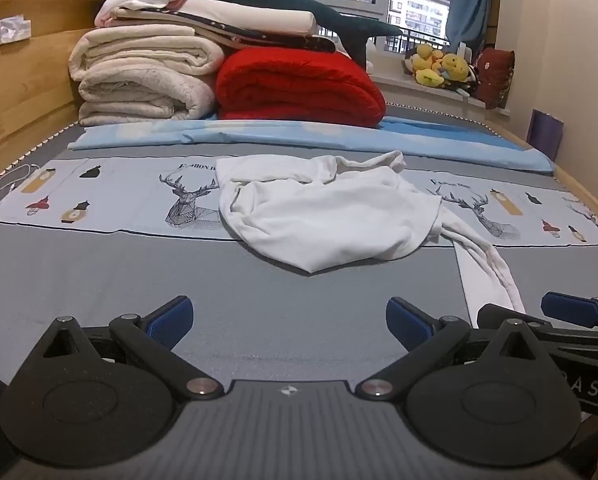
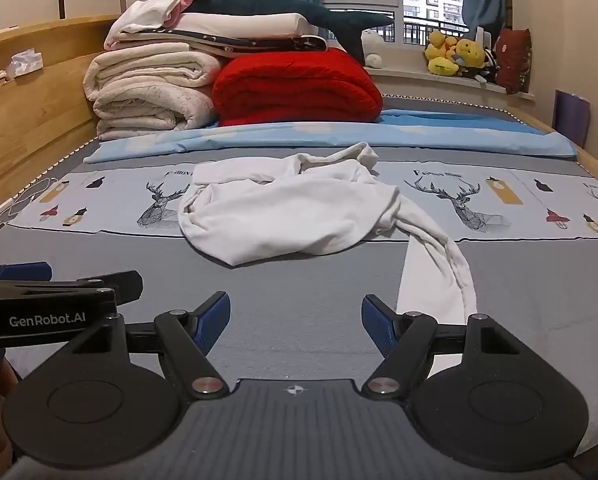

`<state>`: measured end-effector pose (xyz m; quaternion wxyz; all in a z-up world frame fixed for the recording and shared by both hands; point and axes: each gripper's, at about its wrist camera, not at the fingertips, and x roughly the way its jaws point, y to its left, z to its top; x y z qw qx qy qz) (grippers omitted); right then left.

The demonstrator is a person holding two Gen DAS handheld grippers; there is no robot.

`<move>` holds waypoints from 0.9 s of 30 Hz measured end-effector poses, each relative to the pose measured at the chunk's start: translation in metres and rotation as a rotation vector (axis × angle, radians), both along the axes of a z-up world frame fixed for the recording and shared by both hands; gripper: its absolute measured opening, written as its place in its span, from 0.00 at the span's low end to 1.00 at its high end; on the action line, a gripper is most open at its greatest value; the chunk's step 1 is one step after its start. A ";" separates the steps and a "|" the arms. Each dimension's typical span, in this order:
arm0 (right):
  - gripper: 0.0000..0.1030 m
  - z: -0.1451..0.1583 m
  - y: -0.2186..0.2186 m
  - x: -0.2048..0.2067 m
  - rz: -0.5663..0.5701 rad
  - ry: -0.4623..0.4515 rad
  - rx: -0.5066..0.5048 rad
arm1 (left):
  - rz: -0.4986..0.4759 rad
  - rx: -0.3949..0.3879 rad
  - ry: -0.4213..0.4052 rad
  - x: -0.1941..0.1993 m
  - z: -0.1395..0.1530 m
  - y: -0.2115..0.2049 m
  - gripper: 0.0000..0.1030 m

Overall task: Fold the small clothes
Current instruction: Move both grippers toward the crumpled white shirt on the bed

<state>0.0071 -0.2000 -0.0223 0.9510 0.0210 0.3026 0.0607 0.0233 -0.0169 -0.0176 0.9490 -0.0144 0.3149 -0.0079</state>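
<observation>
A crumpled white garment (image 1: pixel 331 212) lies in a heap on the grey bed sheet (image 1: pixel 99 280), with one long sleeve (image 1: pixel 487 276) trailing toward the near right. It also shows in the right wrist view (image 2: pixel 295 212), its sleeve (image 2: pixel 435 276) running down by my right finger. My left gripper (image 1: pixel 289 320) is open and empty, held low over the sheet short of the garment. My right gripper (image 2: pixel 295 320) is open and empty, beside the left one. The right gripper shows at the right edge of the left view (image 1: pixel 571 312).
Folded white quilts (image 1: pixel 139 76), a red blanket (image 1: pixel 299 88) and a dark plush shark (image 1: pixel 291 4) are stacked at the back. A wooden headboard (image 1: pixel 15 80) runs along the left. Plush toys (image 1: pixel 439 66) sit on the windowsill. A light blue cloth (image 1: pixel 299 136) lies behind the garment.
</observation>
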 end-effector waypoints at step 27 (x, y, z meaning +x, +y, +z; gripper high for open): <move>0.71 0.000 0.002 0.000 0.001 -0.002 -0.002 | 0.005 -0.009 0.014 0.002 -0.001 0.002 1.00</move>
